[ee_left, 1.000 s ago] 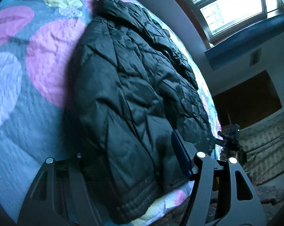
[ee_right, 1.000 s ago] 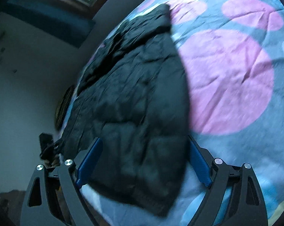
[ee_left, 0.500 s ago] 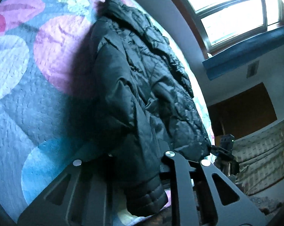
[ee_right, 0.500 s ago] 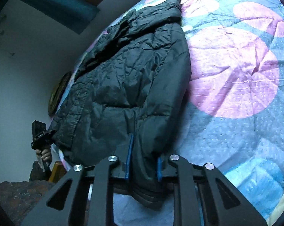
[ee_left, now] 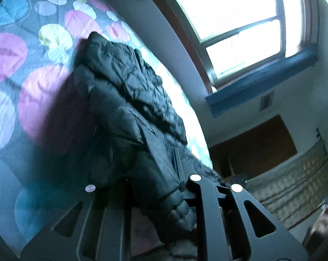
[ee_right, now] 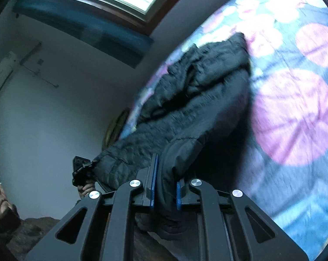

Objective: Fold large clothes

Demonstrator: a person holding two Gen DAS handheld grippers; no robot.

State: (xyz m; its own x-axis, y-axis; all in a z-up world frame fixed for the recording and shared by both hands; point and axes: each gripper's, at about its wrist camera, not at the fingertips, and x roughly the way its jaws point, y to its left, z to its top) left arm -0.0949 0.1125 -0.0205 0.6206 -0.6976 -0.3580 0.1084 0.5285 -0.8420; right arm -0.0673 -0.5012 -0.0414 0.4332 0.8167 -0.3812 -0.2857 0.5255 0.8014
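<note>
A black quilted jacket [ee_left: 125,91] lies on a bedspread [ee_left: 9,113] printed with pink, yellow and blue circles. My left gripper [ee_left: 157,174] is shut on the jacket's near hem corner, and padded fabric bunches between its fingers and hangs below them. In the right wrist view the same jacket [ee_right: 196,100] rises from the bedspread [ee_right: 294,113] toward me. There my right gripper [ee_right: 166,180] is shut on the other hem corner, with blue pads [ee_right: 153,184] pressing the cloth. The near edge of the jacket is lifted off the bed; its collar end still rests on it.
A bright window [ee_left: 240,21] with a blue rolled blind [ee_left: 261,82] sits above the bed's far side. A patterned mattress or cover [ee_left: 294,180] stands at the right. In the right wrist view a hand [ee_right: 85,188] holds the left gripper [ee_right: 81,169] by a pale wall [ee_right: 55,113].
Both grippers went from open around the jacket's hem to shut on it, then rose. The near edge of the jacket came up off the bedspread and both views tilted upward.
</note>
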